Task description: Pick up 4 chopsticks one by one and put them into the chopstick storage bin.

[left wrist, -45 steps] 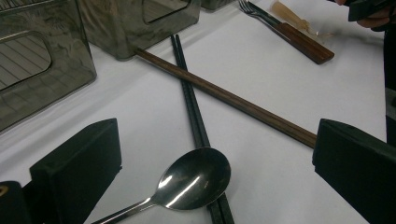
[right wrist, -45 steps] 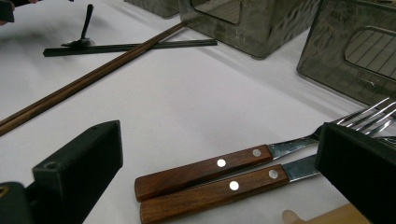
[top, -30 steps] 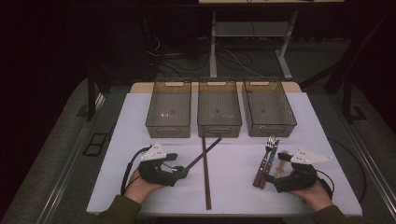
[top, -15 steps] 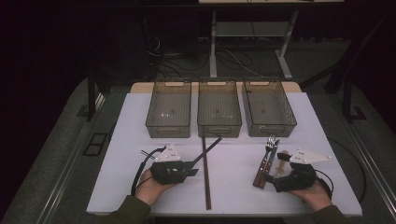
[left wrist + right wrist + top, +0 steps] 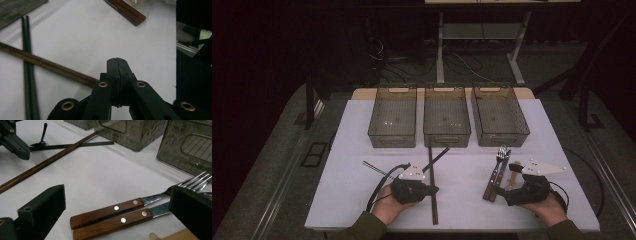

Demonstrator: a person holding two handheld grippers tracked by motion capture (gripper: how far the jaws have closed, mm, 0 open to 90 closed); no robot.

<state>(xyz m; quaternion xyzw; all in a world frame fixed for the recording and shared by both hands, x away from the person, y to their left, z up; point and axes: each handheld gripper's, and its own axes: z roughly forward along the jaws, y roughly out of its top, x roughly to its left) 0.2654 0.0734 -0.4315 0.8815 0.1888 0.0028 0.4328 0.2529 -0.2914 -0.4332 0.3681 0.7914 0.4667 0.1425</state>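
My left gripper (image 5: 433, 189) rests low on the white table (image 5: 362, 200), its tips touching a long brown chopstick (image 5: 432, 205). In the left gripper view its jaws (image 5: 117, 62) have just been closing and stand shut with nothing between them; the brown chopstick (image 5: 50, 68) passes under them, beside a black chopstick pair (image 5: 28, 75). My right gripper (image 5: 504, 192) sits at the right, open (image 5: 118, 195). A wooden-handled fork (image 5: 107, 212) and a second wooden-handled piece (image 5: 112, 225) lie flat between its jaws, untouched. The same cutlery (image 5: 494, 175) points at the bins.
Three empty dark wire bins stand in a row at the back: left (image 5: 393, 140), middle (image 5: 447, 141), right (image 5: 501, 141). Black chopsticks (image 5: 438, 158) lie slanted across the brown one, and a thin black stick (image 5: 376, 168) lies left. A pale wooden piece (image 5: 514, 172) lies beside the cutlery.
My left gripper slid right across the table to the brown chopstick and its jaws closed on nothing. The right gripper and the cutlery stayed put.
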